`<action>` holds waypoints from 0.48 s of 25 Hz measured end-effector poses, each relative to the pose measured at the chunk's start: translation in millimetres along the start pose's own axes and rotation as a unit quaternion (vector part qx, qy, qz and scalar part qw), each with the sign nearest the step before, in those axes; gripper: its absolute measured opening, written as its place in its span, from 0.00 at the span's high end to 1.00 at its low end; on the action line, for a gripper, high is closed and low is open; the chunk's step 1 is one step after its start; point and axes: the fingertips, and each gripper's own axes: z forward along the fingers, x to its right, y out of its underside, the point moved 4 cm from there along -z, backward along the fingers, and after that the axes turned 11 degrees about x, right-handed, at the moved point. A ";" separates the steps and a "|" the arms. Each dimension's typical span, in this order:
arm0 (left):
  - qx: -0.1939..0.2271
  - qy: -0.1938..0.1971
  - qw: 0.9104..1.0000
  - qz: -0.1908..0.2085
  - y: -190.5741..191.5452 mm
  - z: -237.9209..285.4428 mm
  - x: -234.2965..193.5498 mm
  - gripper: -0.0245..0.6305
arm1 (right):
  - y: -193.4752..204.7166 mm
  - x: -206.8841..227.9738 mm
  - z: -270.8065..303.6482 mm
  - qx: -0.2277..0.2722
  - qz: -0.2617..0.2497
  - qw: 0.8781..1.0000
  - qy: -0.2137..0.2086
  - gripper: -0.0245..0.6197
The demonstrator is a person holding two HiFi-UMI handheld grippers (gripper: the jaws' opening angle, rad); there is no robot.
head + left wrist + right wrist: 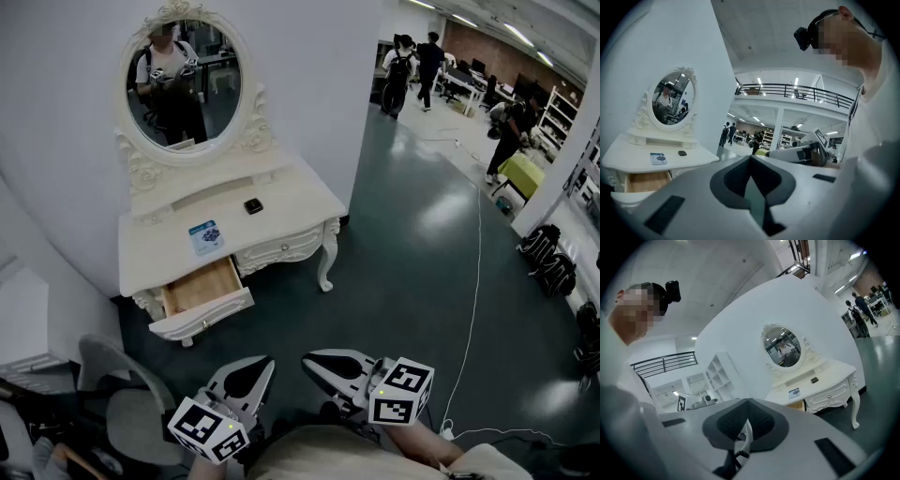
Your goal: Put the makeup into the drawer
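We're holding left hand-held gripper (262, 368) and right hand-held gripper (314, 362) pressed together, empty; makeup (253, 206) sitting on desk (291, 199) well ahead, drawer (199, 319) open to receive it.

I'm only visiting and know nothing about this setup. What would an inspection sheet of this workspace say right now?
Surface: white dressing table with an oval mirror, against the wall.
Job's things: blue-printed packet and small black case lie apart on the top; drawer is pulled open, nothing seen inside.
Clutter: nothing seen.
Grippers: left gripper and right gripper are both shut and empty, held near the person's body, well short of the table.
Cables: white cable runs across the floor to the table's right.
Surroundings: grey chair at lower left; people in the open hall beyond; dark bags at the right.
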 end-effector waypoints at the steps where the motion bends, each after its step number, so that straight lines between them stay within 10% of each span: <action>1: 0.003 0.003 1.000 0.005 -0.4 7.5 -1.3 0.88 | -4.5 5.3 -1.6 0.005 -0.005 1.000 -0.001 0.92; 6: 0.015 0.016 0.999 0.026 -4.9 45.3 -9.8 0.88 | -24.8 37.8 -8.3 0.026 -0.023 0.999 0.003 0.92; 12: 0.016 -0.056 0.998 0.026 -2.2 40.2 -24.7 0.88 | -21.9 60.3 -0.8 0.001 0.002 1.000 -0.027 0.92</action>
